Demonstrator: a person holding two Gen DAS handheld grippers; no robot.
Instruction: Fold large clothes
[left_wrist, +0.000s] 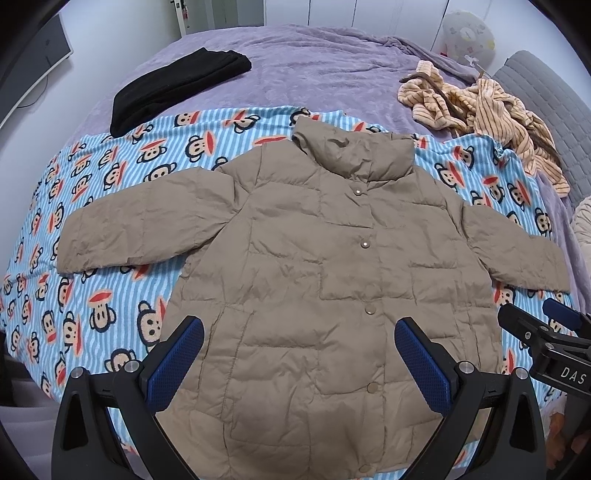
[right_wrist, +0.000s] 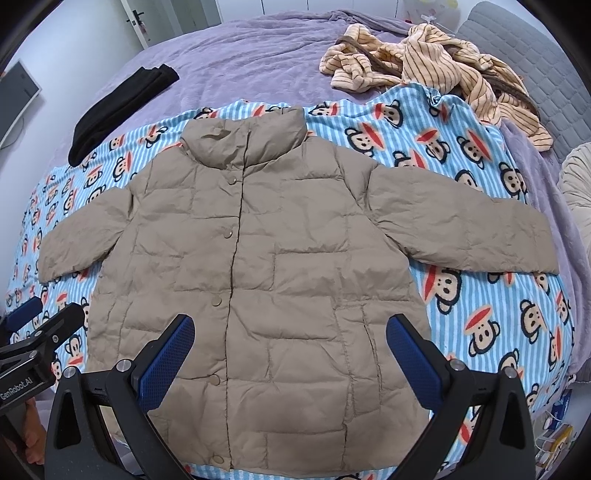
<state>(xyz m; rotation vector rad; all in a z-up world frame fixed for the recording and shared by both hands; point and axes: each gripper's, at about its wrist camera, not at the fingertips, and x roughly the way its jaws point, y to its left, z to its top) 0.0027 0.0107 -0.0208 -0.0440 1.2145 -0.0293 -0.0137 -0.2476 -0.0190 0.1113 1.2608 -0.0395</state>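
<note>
A tan quilted puffer jacket (left_wrist: 314, 266) lies flat and face up on a blue striped monkey-print blanket (left_wrist: 103, 302), snaps closed, collar away from me, both sleeves spread out sideways. It also shows in the right wrist view (right_wrist: 280, 258). My left gripper (left_wrist: 299, 332) is open and empty, hovering above the jacket's lower hem. My right gripper (right_wrist: 290, 330) is open and empty above the hem too. The right gripper shows at the right edge of the left wrist view (left_wrist: 532, 314), and the left gripper shows at the left edge of the right wrist view (right_wrist: 51, 314).
The blanket lies on a purple bedspread (left_wrist: 314, 62). A folded black garment (left_wrist: 173, 85) lies at the back left. A crumpled orange striped garment (left_wrist: 480, 110) lies at the back right. A grey headboard (left_wrist: 546, 92) runs along the right side.
</note>
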